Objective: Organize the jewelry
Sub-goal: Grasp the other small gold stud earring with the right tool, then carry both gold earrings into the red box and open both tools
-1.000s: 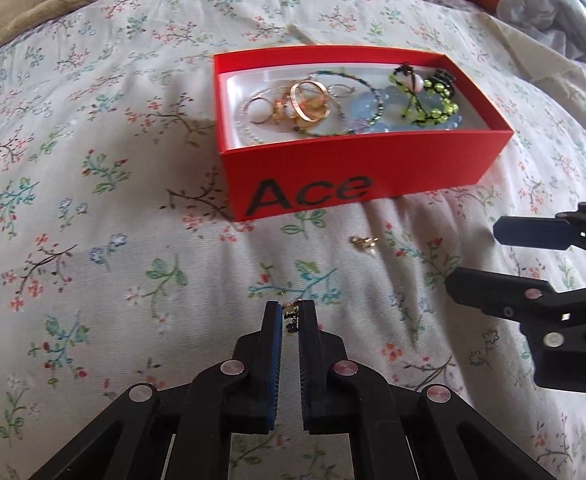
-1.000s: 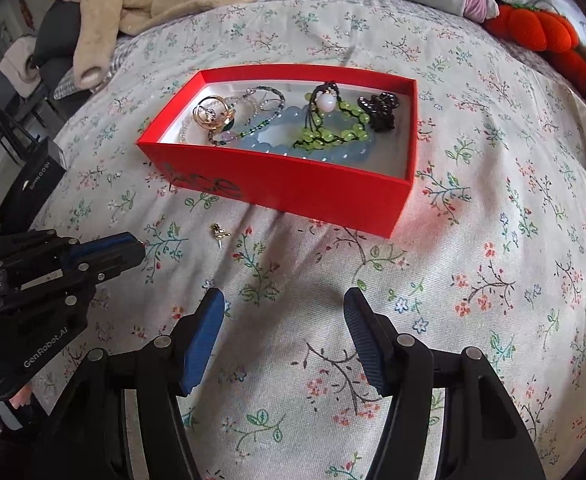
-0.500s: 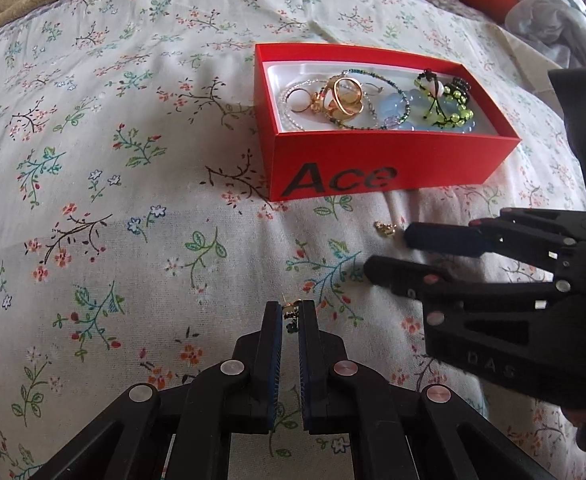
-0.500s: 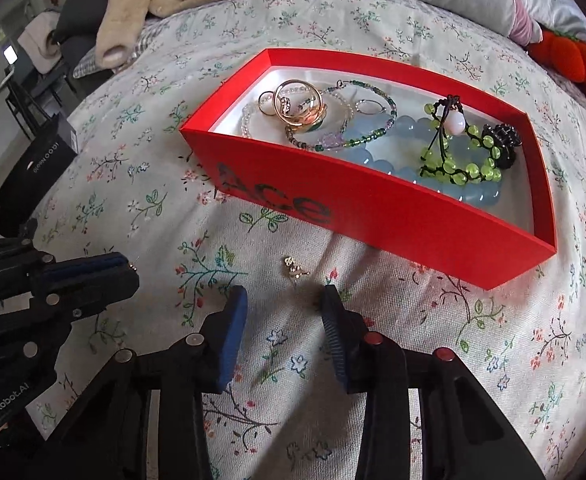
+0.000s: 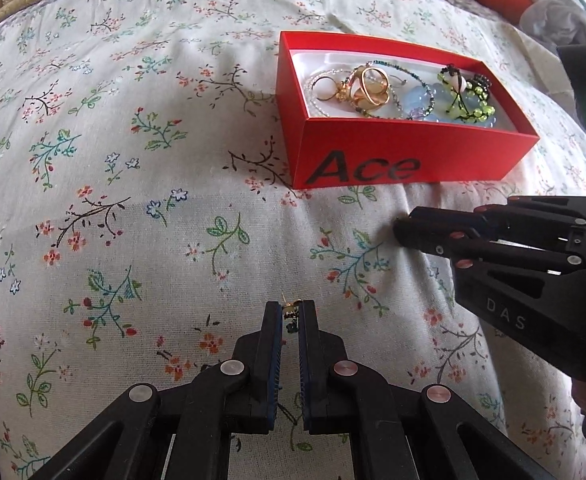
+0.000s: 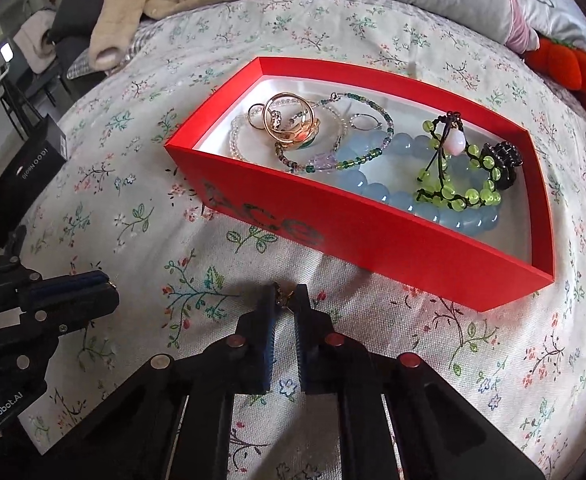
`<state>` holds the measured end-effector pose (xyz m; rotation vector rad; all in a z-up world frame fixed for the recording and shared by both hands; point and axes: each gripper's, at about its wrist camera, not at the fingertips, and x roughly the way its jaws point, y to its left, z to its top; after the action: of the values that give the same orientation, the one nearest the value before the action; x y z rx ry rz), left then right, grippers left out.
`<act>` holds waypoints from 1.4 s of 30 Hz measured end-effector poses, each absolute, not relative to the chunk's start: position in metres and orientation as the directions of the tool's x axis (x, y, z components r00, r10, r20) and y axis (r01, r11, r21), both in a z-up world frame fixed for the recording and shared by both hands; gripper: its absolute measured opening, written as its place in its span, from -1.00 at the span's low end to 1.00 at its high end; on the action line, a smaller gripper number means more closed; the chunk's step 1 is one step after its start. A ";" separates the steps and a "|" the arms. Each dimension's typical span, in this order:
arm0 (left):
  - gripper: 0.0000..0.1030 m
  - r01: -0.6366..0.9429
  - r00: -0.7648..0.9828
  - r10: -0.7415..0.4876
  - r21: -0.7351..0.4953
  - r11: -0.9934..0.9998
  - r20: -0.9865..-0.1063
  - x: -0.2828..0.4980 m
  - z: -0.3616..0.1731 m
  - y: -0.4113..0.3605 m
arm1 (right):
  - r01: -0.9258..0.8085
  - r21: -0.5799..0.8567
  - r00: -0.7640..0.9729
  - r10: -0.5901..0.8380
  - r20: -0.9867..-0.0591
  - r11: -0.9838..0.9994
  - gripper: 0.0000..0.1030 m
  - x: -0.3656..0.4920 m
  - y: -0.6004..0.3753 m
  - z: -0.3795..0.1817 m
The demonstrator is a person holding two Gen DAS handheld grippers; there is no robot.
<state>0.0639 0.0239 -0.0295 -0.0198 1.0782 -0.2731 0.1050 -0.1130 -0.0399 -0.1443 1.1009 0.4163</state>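
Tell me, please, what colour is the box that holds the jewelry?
The box is red outside with a white lining; the right wrist view shows it best.

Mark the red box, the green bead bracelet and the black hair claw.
red box [image 6: 373, 236]: right wrist view, front wall.
green bead bracelet [image 6: 459, 194]: right wrist view, lower beads.
black hair claw [image 6: 503, 160]: right wrist view, body.

Soft daylight, perhaps from upper right; sharp centre, fisheye-warped dark corners.

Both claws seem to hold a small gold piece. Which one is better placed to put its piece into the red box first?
Probably the right claw: closing on its gold piece, it sits nearer the red box than the left claw.
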 end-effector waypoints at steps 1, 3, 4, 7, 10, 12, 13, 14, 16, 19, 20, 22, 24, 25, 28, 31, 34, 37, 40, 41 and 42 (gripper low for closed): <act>-0.95 0.210 0.443 -0.229 -0.148 0.966 -0.867 0.064 -0.029 0.024 | -0.390 0.101 0.380 0.260 -0.888 0.915 -0.82 0.106 -0.114 -0.039; -0.95 0.206 0.447 -0.226 -0.147 0.968 -0.865 0.065 -0.029 0.024 | -0.377 0.125 0.373 0.274 -0.887 0.918 -0.83 0.107 -0.118 -0.035; -0.95 0.203 0.449 -0.227 -0.148 0.968 -0.864 0.066 -0.029 0.025 | -0.372 0.131 0.374 0.277 -0.885 0.919 -0.83 0.107 -0.120 -0.033; -0.95 0.194 0.456 -0.229 -0.155 0.969 -0.860 0.068 -0.027 0.025 | -0.362 0.135 0.379 0.278 -0.883 0.923 -0.83 0.106 -0.125 -0.026; -0.95 0.185 0.465 -0.236 -0.167 0.968 -0.853 0.071 -0.023 0.025 | -0.349 0.138 0.381 0.275 -0.883 0.927 -0.83 0.105 -0.132 -0.018; -0.95 0.182 0.474 -0.241 -0.173 0.968 -0.847 0.073 -0.020 0.023 | -0.341 0.149 0.386 0.282 -0.878 0.928 -0.83 0.104 -0.137 -0.011; -0.95 0.181 0.479 -0.244 -0.177 0.967 -0.843 0.075 -0.018 0.022 | -0.337 0.155 0.392 0.288 -0.874 0.929 -0.83 0.104 -0.140 -0.006; -0.95 0.179 0.486 -0.249 -0.183 0.967 -0.838 0.077 -0.015 0.021 | -0.332 0.162 0.400 0.294 -0.868 0.929 -0.83 0.105 -0.143 -0.001; -0.95 0.178 0.504 -0.259 -0.194 0.965 -0.824 0.081 -0.009 0.019 | -0.319 0.177 0.421 0.307 -0.854 0.931 -0.83 0.106 -0.151 0.009; -0.95 0.176 0.535 -0.272 -0.210 0.962 -0.800 0.089 0.001 0.017 | -0.286 0.201 0.457 0.317 -0.831 0.937 -0.83 0.110 -0.165 0.026; -0.95 0.175 0.544 -0.277 -0.216 0.961 -0.792 0.093 0.003 0.016 | -0.273 0.209 0.471 0.320 -0.822 0.939 -0.83 0.111 -0.170 0.031; -0.95 0.171 0.563 -0.285 -0.228 0.958 -0.776 0.100 0.009 0.015 | -0.247 0.228 0.497 0.325 -0.804 0.942 -0.83 0.114 -0.179 0.041; -0.95 0.163 0.576 -0.294 -0.245 0.956 -0.763 0.108 0.012 0.014 | -0.221 0.254 0.514 0.334 -0.790 0.942 -0.83 0.118 -0.189 0.049; -0.95 0.158 0.580 -0.299 -0.256 0.954 -0.758 0.113 0.013 0.012 | -0.209 0.264 0.521 0.335 -0.785 0.942 -0.83 0.120 -0.194 0.051; -0.95 0.144 0.594 -0.303 -0.272 0.951 -0.745 0.126 0.017 0.008 | -0.181 0.263 0.536 0.319 -0.782 0.948 -0.83 0.127 -0.204 0.054; -0.95 0.123 0.608 -0.307 -0.295 0.947 -0.732 0.141 0.017 0.005 | -0.157 0.276 0.534 0.317 -0.784 0.948 -0.83 0.134 -0.210 0.052; -0.95 0.091 0.615 -0.306 -0.320 0.943 -0.727 0.156 0.013 0.003 | -0.145 0.285 0.529 0.318 -0.787 0.947 -0.83 0.141 -0.212 0.049; -0.95 0.073 0.620 -0.299 -0.326 0.943 -0.726 0.167 0.009 -0.001 | -0.140 0.297 0.524 0.325 -0.787 0.945 -0.83 0.147 -0.210 0.047; -0.95 0.069 0.625 -0.295 -0.325 0.943 -0.723 0.176 0.007 -0.005 | -0.137 0.307 0.518 0.332 -0.788 0.942 -0.83 0.154 -0.208 0.043; -0.95 0.068 0.625 -0.295 -0.325 0.943 -0.723 0.178 0.006 -0.006 | -0.135 0.308 0.515 0.333 -0.790 0.942 -0.83 0.157 -0.208 0.042; -0.95 0.070 0.624 -0.296 -0.325 0.943 -0.723 0.180 0.005 -0.007 | -0.134 0.308 0.512 0.332 -0.792 0.942 -0.83 0.159 -0.208 0.041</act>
<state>0.1804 -0.0069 0.0051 -0.2780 0.8741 -0.2133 0.1590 -0.2076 0.0406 0.2187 0.9963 0.2830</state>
